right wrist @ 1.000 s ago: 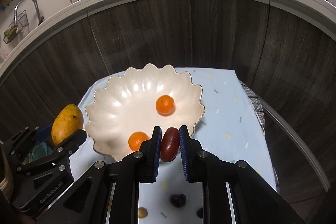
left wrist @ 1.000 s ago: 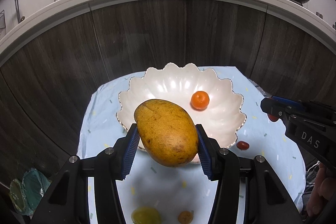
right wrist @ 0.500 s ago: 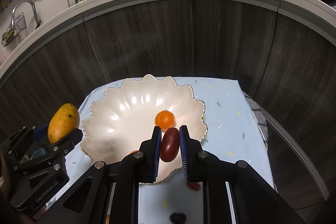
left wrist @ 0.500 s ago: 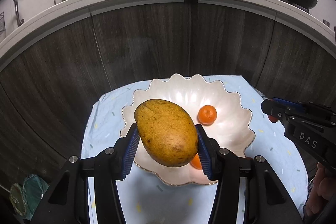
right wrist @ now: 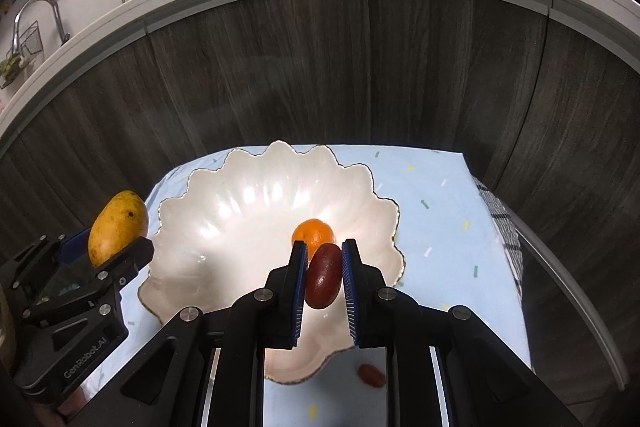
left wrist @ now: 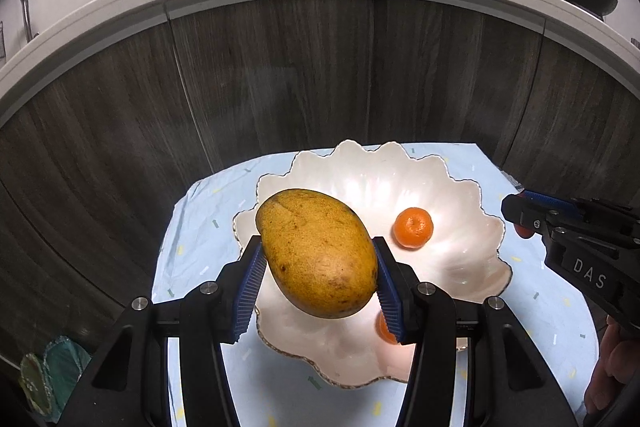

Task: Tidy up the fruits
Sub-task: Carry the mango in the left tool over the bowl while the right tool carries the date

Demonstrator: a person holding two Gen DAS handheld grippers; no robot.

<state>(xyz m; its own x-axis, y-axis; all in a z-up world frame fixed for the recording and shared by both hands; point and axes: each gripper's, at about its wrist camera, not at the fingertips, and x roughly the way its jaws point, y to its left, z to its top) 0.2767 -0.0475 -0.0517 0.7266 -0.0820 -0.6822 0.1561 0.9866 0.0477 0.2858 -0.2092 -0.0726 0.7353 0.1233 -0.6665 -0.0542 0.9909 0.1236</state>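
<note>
left gripper (left wrist: 318, 281) clamped on mango (left wrist: 316, 253) at frame centre, right gripper (right wrist: 323, 285) pinching dark red fruit (right wrist: 324, 275), scalloped white bowl (right wrist: 224, 211) behind, tangerine (left wrist: 413, 227) inside

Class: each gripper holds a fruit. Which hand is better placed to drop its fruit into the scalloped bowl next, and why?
Probably right: its gripper holds the red fruit over the bowl, while the mango hangs at the bowl's left rim.

Sitting on the counter (right wrist: 440, 211): bowl (right wrist: 240, 195), with a tangerine (left wrist: 413, 227) lying inside. Hanging above the bowl: mango (left wrist: 316, 253) on left, date (right wrist: 323, 275) on right.
</note>
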